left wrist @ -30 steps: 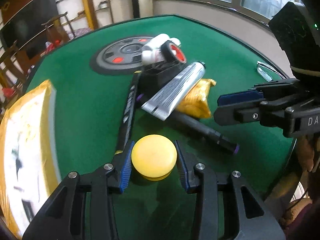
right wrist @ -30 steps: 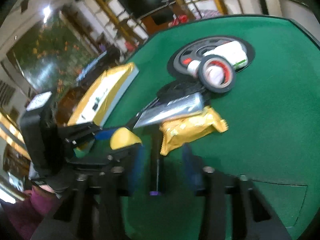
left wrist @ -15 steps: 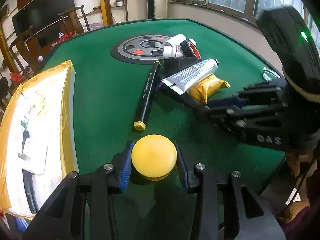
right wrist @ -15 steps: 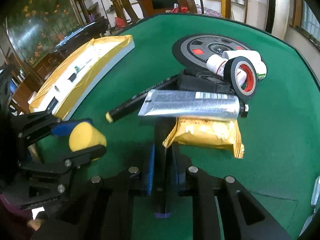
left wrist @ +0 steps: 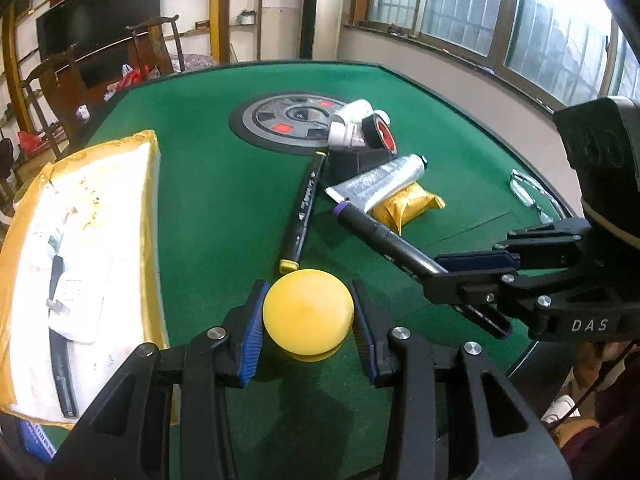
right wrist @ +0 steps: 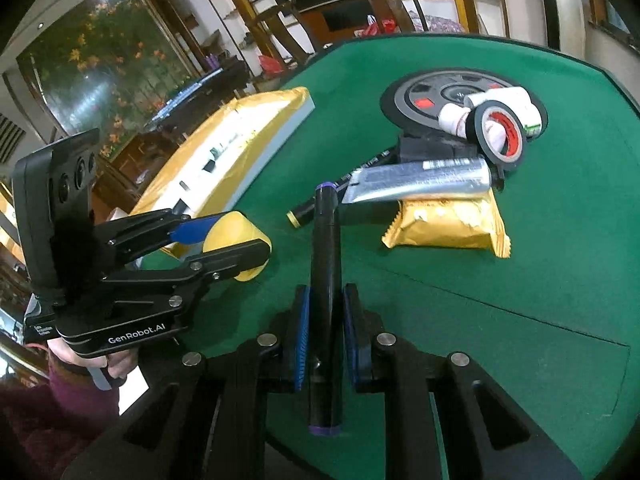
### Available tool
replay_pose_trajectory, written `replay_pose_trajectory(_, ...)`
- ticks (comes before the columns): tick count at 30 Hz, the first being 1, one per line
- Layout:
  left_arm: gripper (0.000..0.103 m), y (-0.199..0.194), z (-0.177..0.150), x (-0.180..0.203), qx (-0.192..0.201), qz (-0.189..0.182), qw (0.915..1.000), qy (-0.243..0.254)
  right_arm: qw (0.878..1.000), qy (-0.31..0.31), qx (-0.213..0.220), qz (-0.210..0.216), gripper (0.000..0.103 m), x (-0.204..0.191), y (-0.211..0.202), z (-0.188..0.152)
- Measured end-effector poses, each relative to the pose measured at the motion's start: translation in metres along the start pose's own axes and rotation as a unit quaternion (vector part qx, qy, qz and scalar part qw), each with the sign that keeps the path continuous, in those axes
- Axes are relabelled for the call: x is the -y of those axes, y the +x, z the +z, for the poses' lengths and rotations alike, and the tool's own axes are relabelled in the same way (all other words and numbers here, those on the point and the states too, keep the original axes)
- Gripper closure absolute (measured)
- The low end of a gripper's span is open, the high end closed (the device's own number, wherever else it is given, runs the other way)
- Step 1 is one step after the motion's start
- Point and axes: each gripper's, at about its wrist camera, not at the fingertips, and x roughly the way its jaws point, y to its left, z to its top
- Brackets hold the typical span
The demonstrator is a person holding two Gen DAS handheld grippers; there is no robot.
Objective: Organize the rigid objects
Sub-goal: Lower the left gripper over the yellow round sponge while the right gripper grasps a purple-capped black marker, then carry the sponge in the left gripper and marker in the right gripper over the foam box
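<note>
My left gripper [left wrist: 308, 316] is shut on a round yellow puck [left wrist: 308, 314], held just above the green table; the right wrist view shows the same yellow puck [right wrist: 236, 240] at left. My right gripper [right wrist: 325, 332] is shut on a black marker with purple ends [right wrist: 325, 280], lifted and pointing away from me; this marker [left wrist: 392, 240] slants across the left wrist view toward the right gripper [left wrist: 452, 272]. A second black marker with a yellow end [left wrist: 302, 212] lies flat on the felt.
A silver tube [right wrist: 420, 180] rests on a yellow snack packet [right wrist: 444, 224]. Behind them sit a black box [left wrist: 356, 160], a tape roll [right wrist: 500, 136] and a white bottle [right wrist: 516, 108] by a round grey disc [left wrist: 280, 124]. A yellow-wrapped white tray [left wrist: 76, 248] lies left. Glasses [left wrist: 528, 196] lie far right.
My right gripper closed on the purple-ended marker and pulled it out from under the tube, lifting it. My left gripper kept the yellow puck and drew back toward the near edge.
</note>
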Motion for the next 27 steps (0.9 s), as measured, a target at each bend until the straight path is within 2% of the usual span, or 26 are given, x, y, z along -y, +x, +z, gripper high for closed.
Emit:
replay_pose_trajectory(8, 0.065, -0.018, 0.006, -0.011, 0.023, 0.003, 0.9996, -0.012, 0.999, 0.010, 0.010, 0.033, 0.088, -0.012, 0.000, 0.010)
replay_pose_trajectory(14, 0.065, -0.032, 0.007, -0.032, 0.042, 0.019, 0.9984, -0.034, 0.998, 0.024, 0.009, 0.052, 0.088, -0.020, 0.010, 0.022)
replay_pose_trajectory(19, 0.065, -0.046, 0.009, -0.062, 0.060, 0.038, 0.9956, -0.062, 0.997, 0.029, 0.004, 0.069, 0.088, -0.035, 0.024, 0.038)
replay_pose_trajectory(27, 0.065, -0.068, 0.003, -0.119, 0.081, 0.076, 0.9866, -0.119, 0.995, 0.019, -0.006, 0.093, 0.088, -0.070, 0.050, 0.069)
